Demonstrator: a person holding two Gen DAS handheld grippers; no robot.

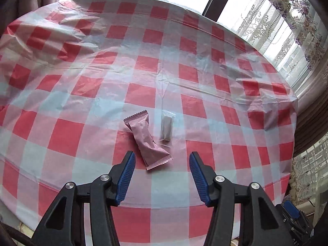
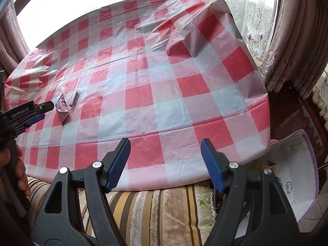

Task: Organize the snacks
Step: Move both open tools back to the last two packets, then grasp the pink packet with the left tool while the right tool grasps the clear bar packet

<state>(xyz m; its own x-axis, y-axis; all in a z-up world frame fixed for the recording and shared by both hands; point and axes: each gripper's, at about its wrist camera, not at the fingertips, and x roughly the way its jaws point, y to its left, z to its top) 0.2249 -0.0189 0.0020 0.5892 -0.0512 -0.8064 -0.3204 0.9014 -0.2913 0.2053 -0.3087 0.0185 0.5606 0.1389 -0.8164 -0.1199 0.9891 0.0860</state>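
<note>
Left wrist view: left gripper of black plastic with ribbed blue pads, jaws apart and empty, hanging over a table under a crinkled red-and-white checked plastic tablecloth. Just past the fingertips, at about 12 o'clock from the gap, a pink foil snack packet with crimped zigzag ends, lying flat and slanted, its near end between the two pads' tips but touching neither. Immediately at 3 o'clock of that packet, close beside it but apart, a small clear-wrapped greyish snack bar, lying flat. At 1 to 2 o'clock, beyond the table's edge, white lace curtains against a bright window. At 4 o'clock in the corner, a bit of a blue-and-black device, too cropped to identify. Right wrist view: right gripper, same black build with blue pads, jaws spread wide with nothing between them, poised above the near edge of the checked cloth. Far off at 10 o'clock, the left gripper reaching in from the frame's edge, a hand on its handle, tips just beside the pink packet and the clear-wrapped bar. At 6 o'clock, a striped plush fabric below the table edge. At 4 o'clock, a white container with a lilac rim, contents unclear.
</note>
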